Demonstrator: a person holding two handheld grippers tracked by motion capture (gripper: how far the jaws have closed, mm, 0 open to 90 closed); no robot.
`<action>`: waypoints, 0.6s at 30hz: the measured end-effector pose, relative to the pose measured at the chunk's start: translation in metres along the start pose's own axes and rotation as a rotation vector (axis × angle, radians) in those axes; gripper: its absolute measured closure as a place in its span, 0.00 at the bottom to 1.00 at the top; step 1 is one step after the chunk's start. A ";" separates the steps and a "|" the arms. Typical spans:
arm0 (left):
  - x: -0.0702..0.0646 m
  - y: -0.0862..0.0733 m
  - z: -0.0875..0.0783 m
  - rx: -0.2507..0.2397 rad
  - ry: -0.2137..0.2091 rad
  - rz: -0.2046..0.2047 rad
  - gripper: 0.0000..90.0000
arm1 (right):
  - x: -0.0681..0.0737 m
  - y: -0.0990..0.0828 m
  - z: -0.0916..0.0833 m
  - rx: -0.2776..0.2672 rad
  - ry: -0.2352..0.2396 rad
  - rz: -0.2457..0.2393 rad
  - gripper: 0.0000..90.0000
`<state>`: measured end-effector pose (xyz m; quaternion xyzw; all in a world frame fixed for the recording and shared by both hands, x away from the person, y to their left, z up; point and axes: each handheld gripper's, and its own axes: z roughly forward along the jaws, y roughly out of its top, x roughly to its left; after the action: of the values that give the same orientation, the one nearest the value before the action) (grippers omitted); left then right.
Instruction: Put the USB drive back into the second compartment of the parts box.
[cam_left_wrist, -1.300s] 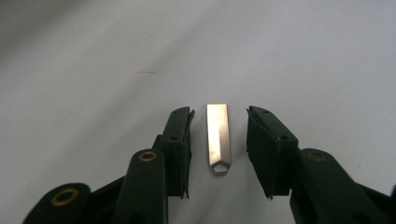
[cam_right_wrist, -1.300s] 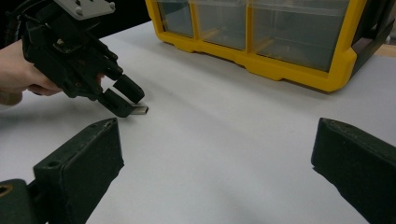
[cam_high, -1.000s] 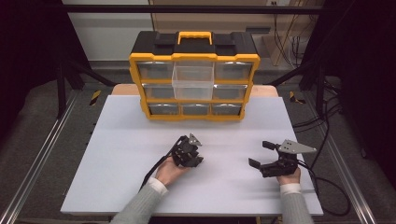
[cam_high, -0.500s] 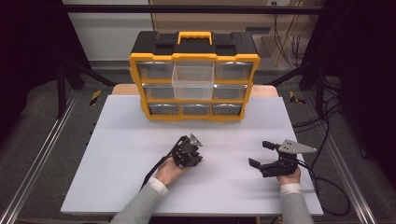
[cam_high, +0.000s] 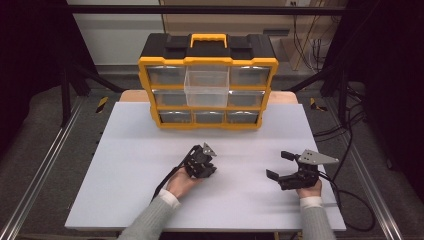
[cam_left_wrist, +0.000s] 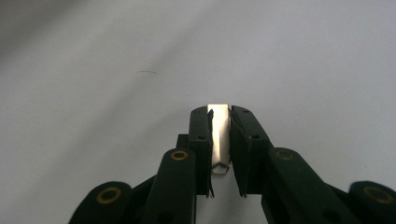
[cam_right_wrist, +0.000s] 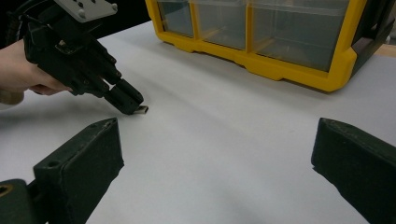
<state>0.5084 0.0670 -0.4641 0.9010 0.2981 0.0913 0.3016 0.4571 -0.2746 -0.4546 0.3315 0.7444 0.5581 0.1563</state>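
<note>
My left gripper (cam_left_wrist: 219, 112) is shut on a small, flat, silvery metal piece (cam_left_wrist: 219, 135) that stands upright between its pads. Its jaws have just been closing on the piece. It points down at the white tabletop (cam_high: 125, 165), tips close to the surface. In the high view, the left gripper (cam_high: 206, 167) is at the middle front of the table. In the right gripper view, the left gripper (cam_right_wrist: 133, 105) shows the metal piece (cam_right_wrist: 143, 110) poking from its tips. My right gripper (cam_high: 279, 165) rests open to the right, its jaws (cam_right_wrist: 217, 154) wide apart with nothing between them.
A yellow and black drawer organizer (cam_high: 207, 61) stands at the back of the table, with several clear drawers. Its middle top drawer (cam_high: 206, 87) is pulled out. Cables trail off the table's right side (cam_high: 350, 195).
The left gripper's jaws have closed slightly on the metal piece. Neither hand has shifted.
</note>
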 end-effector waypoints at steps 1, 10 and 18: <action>0.000 0.000 0.000 0.000 -0.002 -0.001 0.88 | 0.000 0.000 0.000 0.000 0.000 0.000 0.03; 0.002 0.000 -0.004 -0.012 -0.011 -0.001 0.88 | 0.000 0.000 0.000 0.003 0.002 0.002 0.03; 0.003 0.001 -0.012 -0.031 -0.014 -0.004 0.88 | 0.000 0.000 0.000 0.005 0.002 0.003 0.03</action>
<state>0.5072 0.0744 -0.4542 0.8963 0.2962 0.0891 0.3178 0.4572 -0.2742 -0.4549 0.3327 0.7456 0.5566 0.1539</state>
